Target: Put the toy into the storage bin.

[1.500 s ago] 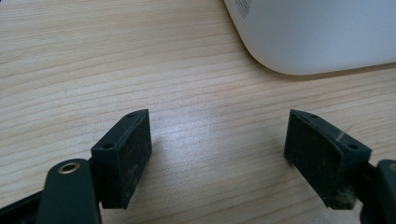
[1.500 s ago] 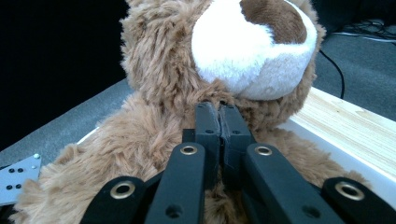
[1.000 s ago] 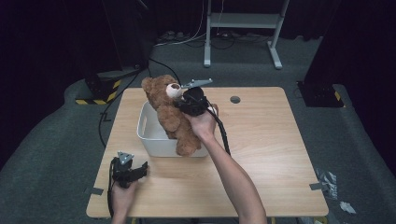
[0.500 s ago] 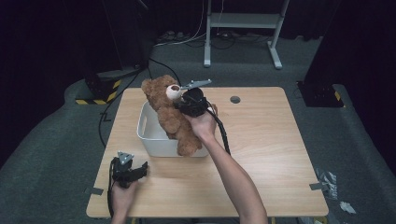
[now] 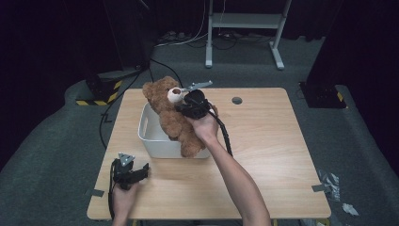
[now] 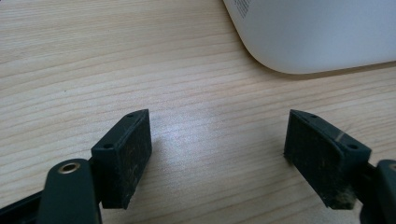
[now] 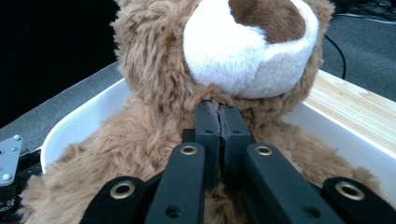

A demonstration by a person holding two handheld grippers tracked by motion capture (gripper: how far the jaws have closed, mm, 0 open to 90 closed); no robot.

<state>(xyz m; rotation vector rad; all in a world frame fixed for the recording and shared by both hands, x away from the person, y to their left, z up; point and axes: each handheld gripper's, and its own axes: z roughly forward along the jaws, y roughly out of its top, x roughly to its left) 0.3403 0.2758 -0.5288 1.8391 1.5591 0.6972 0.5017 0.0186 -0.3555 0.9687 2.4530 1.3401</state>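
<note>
High view: I see the right gripper [image 5: 187, 104] just left of frame centre, held by the right hand [image 5: 205, 123], pressed against the chest of a brown teddy bear [image 5: 171, 117]. The bear sits partly in a white bin [image 5: 149, 137], leaning upright, its head in the upper part above the bin's far rim and one leg draped over the near wall toward the lower centre. The bin stands on the left half of the wooden table [image 5: 268, 155].

Right gripper view: the two black jaws meet at frame centre, clenched together with fur pinched at their tips, just under the bear's [image 7: 154, 84] white muzzle. So this tool grasps the bear at the neck or upper chest. The white bin's [image 7: 84, 119] rim curves behind the bear at left and right; a strip of table [image 7: 355, 109] shows at the right edge.

Left gripper [image 5: 127, 172] sits in the lower left of the high view, near the table's front edge, held by the left hand [image 5: 123, 197], well apart from the bin.

Left gripper view: jaws stand wide apart at the lower left and lower right, released, bare table [image 6: 93, 60] between them. The bin's [image 6: 317, 32] rounded corner fills the upper right.
</note>
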